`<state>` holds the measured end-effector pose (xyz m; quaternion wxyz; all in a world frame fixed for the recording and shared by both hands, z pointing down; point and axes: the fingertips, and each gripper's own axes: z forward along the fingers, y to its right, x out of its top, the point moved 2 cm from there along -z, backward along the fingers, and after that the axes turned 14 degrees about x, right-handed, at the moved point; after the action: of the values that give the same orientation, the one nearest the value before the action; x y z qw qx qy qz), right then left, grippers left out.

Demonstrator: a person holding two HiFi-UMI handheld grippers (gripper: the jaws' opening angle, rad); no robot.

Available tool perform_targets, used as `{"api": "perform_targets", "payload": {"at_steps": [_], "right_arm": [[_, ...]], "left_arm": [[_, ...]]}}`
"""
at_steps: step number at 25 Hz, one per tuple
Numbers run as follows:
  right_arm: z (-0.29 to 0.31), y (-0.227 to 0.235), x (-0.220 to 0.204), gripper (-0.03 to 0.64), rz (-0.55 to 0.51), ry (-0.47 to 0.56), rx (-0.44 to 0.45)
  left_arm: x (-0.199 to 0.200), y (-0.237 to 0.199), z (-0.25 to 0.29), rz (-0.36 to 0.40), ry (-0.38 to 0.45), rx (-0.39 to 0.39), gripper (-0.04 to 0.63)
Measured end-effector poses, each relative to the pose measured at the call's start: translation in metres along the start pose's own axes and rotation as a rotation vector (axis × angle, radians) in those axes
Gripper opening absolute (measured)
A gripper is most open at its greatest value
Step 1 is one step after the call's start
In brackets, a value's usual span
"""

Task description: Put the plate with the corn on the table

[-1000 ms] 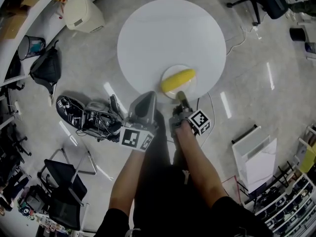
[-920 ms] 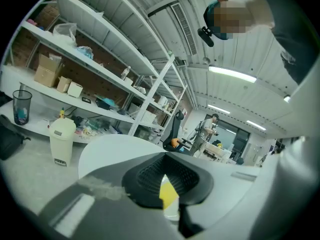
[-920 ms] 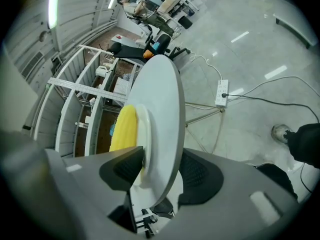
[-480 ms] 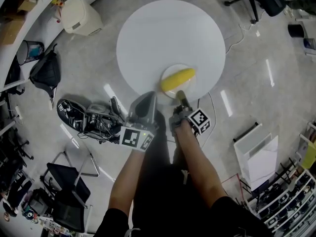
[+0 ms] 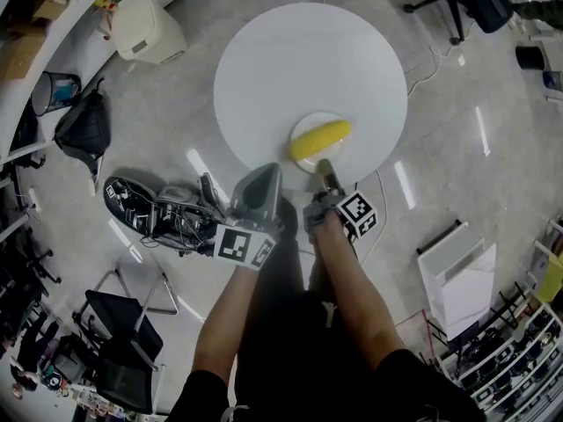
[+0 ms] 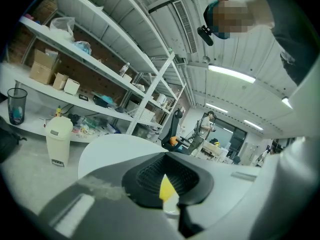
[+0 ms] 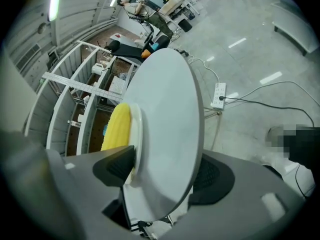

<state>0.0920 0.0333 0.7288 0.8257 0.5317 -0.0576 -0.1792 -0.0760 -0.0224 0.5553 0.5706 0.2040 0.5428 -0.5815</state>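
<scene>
A yellow corn cob (image 5: 320, 139) lies on a small white plate (image 5: 313, 122) that rests on the round white table (image 5: 299, 60), near its front edge. My right gripper (image 5: 324, 169) is at the plate's near rim. In the right gripper view its jaws have just been opening and stand open: one pad is beside the plate (image 7: 136, 134) and corn (image 7: 116, 126), the other under the table edge (image 7: 170, 109). My left gripper (image 5: 266, 172) hangs shut and empty left of the plate, off the table's rim; the corn (image 6: 166, 189) shows past its pads.
On the floor to the left are a white bin (image 5: 148, 25), a black bag (image 5: 84, 126) and a pile of black gear (image 5: 149, 209). A white panel (image 5: 457, 275) leans at the right. A power strip with cables (image 7: 219, 95) lies beyond the table.
</scene>
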Motion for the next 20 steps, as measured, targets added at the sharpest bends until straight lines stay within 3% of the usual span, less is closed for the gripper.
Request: {"api": "perform_targets", "payload": {"at_steps": [20], "right_arm": [[0.014, 0.000, -0.002, 0.430, -0.021, 0.018, -0.061]], "left_arm": [[0.011, -0.011, 0.008, -0.008, 0.006, -0.009, 0.005]]}}
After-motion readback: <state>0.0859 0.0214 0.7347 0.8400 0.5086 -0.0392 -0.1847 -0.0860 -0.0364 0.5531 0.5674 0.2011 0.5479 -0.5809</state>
